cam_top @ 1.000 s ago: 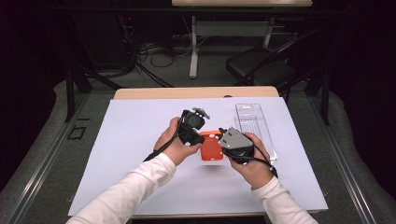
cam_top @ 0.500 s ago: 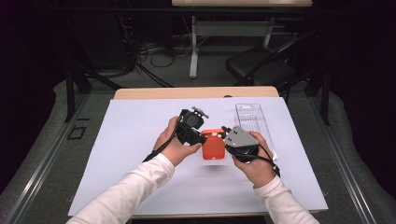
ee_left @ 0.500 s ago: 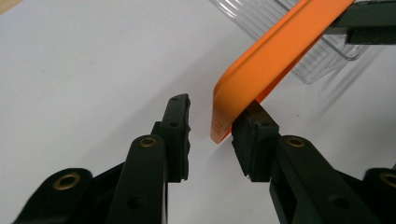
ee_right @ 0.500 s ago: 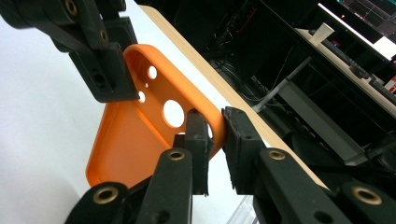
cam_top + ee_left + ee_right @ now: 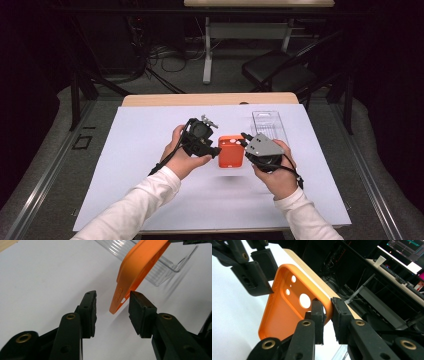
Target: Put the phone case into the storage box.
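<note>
Right gripper [image 5: 245,141]: clenched on edge of orange phone case [image 5: 230,152], one pad inside rim, one outside. Case held clear of white sheet [image 5: 135,150], shadow beneath it, about mid-tabletop, slightly toward right edge.

Left gripper [image 5: 218,151]: released; jaws have just been opening. In left gripper view, lower corner of case [image 5: 135,267] sits between jaws, right pad close to its edge, left pad apart from it.

Clear plastic tray [image 5: 269,125]: lies on sheet near far right corner, just beyond right gripper.
</note>
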Demonstrator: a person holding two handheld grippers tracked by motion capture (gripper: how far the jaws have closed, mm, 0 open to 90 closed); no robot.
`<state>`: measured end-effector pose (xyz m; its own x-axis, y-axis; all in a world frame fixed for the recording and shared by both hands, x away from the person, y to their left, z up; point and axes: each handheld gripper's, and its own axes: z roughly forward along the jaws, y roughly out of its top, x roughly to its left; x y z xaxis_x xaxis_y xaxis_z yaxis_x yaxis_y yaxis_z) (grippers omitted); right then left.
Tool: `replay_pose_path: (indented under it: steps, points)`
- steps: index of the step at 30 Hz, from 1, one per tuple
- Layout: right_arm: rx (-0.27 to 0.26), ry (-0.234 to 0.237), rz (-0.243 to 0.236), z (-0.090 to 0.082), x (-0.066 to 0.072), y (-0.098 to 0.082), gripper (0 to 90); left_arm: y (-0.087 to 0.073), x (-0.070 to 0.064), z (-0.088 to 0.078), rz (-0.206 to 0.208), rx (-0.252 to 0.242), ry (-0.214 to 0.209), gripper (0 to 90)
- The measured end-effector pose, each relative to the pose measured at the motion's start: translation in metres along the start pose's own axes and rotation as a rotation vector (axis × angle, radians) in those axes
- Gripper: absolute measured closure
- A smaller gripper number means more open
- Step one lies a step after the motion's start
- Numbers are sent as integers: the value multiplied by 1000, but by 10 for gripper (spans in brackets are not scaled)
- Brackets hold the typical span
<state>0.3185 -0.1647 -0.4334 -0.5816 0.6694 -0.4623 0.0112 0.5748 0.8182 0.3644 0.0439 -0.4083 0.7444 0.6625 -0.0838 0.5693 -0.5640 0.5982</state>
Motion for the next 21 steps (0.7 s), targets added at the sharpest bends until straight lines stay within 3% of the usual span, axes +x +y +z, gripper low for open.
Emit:
replay_pose_path:
  steps: [4,7,12,17,21]
  points:
    - [-14,-5,-6,-1,-1,0,805,-4,3,-2,-2,-31,-10,576]
    - [-26,-7,2,-2,-3,-1,805,-7,7,-4,-20,-42,-50,568]
    - [-45,-3,17,-4,-6,-1,805,-12,14,-10,-36,-92,-69,516]
    - [-65,15,44,-5,-8,-3,805,-16,15,-11,-12,-88,-59,496]
    - [-76,58,71,-4,-12,-6,805,-18,15,-14,0,-81,-68,504]
